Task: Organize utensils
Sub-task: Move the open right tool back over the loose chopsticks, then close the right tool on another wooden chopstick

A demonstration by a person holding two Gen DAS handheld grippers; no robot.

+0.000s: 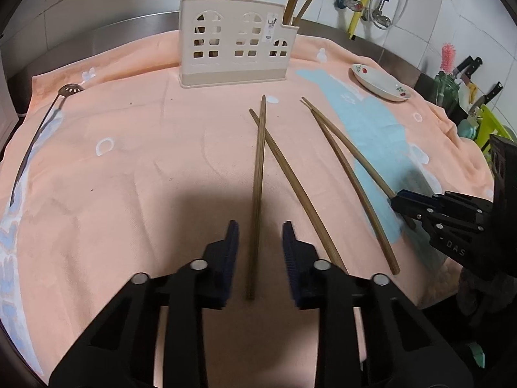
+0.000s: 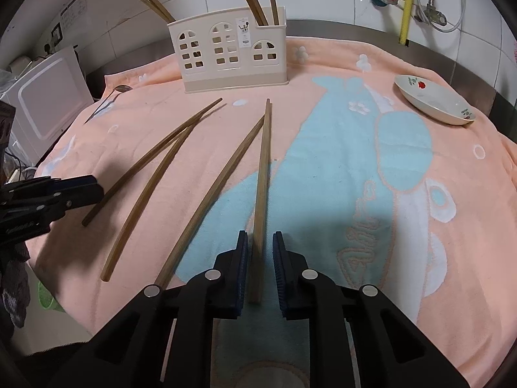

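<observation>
Several wooden chopsticks lie on a peach towel [image 1: 129, 168] in two crossed pairs. A cream utensil holder [image 1: 236, 48] stands at the back with more chopsticks upright in it; it also shows in the right wrist view [image 2: 232, 51]. My left gripper [image 1: 260, 229] is open, its fingers either side of the near end of one chopstick [image 1: 258, 177]. My right gripper [image 2: 260, 239] is open, straddling the near end of another chopstick [image 2: 262, 177]. Neither touches its chopstick. The right gripper shows in the left wrist view [image 1: 397, 199], the left in the right wrist view [image 2: 93, 186].
A slotted metal spoon [image 1: 38, 129] lies at the towel's left edge. A white floral dish [image 2: 433, 100] sits at the back right. Knives and a bottle brush [image 1: 447, 58] stand beyond the right edge. A white appliance [image 2: 48, 97] stands left. Tiled wall and pipes behind.
</observation>
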